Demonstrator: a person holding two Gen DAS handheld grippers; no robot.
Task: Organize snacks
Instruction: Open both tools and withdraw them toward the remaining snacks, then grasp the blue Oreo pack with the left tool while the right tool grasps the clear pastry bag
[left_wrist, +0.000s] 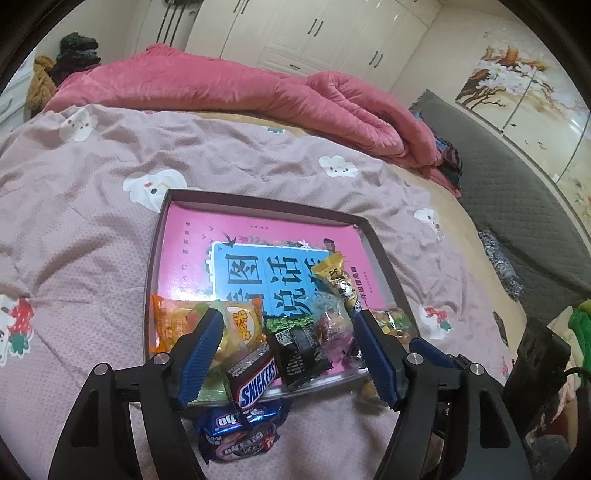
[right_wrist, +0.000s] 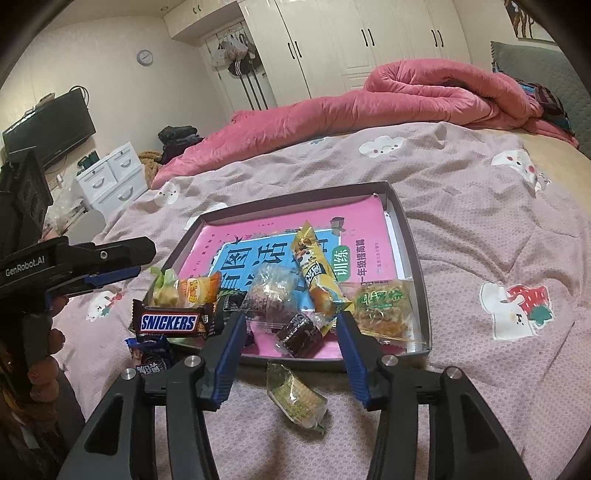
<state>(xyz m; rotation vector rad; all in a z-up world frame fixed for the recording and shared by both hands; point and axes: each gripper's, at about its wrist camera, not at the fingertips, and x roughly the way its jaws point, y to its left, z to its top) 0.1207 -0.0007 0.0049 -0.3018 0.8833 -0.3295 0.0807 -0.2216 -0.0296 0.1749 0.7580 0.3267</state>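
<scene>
From the left wrist camera, the left gripper (left_wrist: 288, 347) has its jaws spread wide with nothing held, hovering over the near edge of a shallow dark tray (left_wrist: 384, 258) that lies on the bed (left_wrist: 92, 221). A pink book (left_wrist: 258, 236) lines the tray, and snacks crowd its near end: an orange packet (left_wrist: 170, 325), a black packet (left_wrist: 299, 354) and a yellow packet (left_wrist: 332, 273). A Snickers bar (left_wrist: 255, 376) leans over the tray's near rim, and blue cookie packets (left_wrist: 236, 432) lie on the bedspread just outside it.

From the right wrist camera, the right gripper (right_wrist: 291, 347) is likewise wide open and empty, aimed at the tray's near edge. A clear-wrapped green snack (right_wrist: 295, 398) lies on the bedspread between its jaws, just outside the tray.
</scene>
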